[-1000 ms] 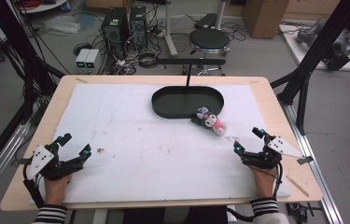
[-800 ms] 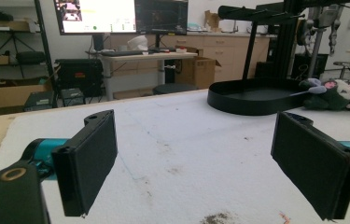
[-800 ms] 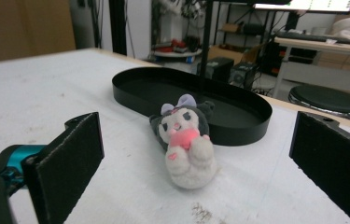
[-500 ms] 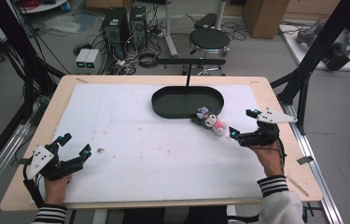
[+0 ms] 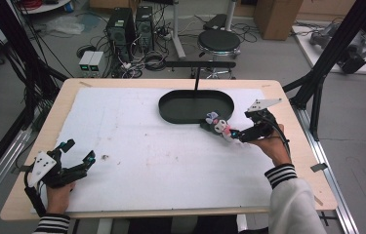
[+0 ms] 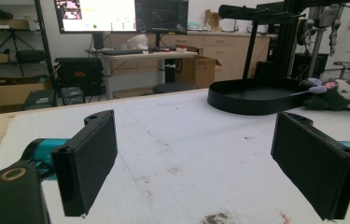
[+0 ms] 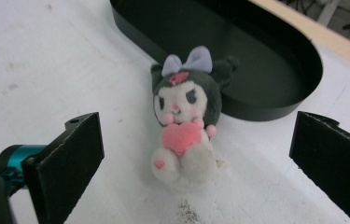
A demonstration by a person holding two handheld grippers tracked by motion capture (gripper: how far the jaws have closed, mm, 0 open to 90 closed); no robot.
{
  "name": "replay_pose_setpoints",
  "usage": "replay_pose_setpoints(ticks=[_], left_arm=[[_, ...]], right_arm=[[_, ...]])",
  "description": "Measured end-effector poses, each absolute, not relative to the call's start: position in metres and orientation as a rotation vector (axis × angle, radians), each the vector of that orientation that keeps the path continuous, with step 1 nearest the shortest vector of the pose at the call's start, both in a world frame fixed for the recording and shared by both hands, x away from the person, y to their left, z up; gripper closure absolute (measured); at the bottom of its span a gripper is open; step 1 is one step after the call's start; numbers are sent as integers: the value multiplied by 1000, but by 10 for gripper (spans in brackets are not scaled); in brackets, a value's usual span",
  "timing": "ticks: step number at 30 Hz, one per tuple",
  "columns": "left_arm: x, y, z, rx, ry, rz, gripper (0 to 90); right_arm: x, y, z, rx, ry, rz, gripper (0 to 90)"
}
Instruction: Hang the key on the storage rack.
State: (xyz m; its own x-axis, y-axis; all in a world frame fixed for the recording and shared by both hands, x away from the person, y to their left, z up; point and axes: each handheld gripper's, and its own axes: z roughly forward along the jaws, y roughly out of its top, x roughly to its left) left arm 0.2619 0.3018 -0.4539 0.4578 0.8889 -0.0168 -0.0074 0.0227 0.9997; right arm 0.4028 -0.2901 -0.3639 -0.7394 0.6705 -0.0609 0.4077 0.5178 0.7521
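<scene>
Plush (image 7: 185, 122) lies on the white mat (image 5: 136, 146), just beside the near right edge of the black tray (image 5: 171, 105), head toward the tray, feet toward us

Right gripper (image 5: 233, 135) is right at the plush, wide open, nothing held; in the right gripper view the toy sits between the two jaws, slightly left of centre

Left gripper (image 5: 77, 152) rests at the near left of the table, also wide open and empty, well apart from the work

Step in hand, as we judge it: grasp the plush. We nudge a little left to centre it, lower until the pads flank the body below the head, then close gently. Soft toy; a pinch on the bow or an ear may slip. We keep clear of the tray wall
</scene>
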Motion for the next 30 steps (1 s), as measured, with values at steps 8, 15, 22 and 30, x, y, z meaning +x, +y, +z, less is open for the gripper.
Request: replay_pose_setpoints(ticks=[8,15,22,30], left_arm=[[262,302,-454,1375,856,844,150],[262,302,-454,1374,858,844,150],[262,302,-454,1376,857,845,150],[262,302,-454,1374,858,844,150]], right_arm=[[419,-277,-373,904,2521,909,20],[428,-267,-381,906,2592,806,20],[432,-259,-393,884,2644,666,21],[437,-255,-404,918,2694,624,27]])
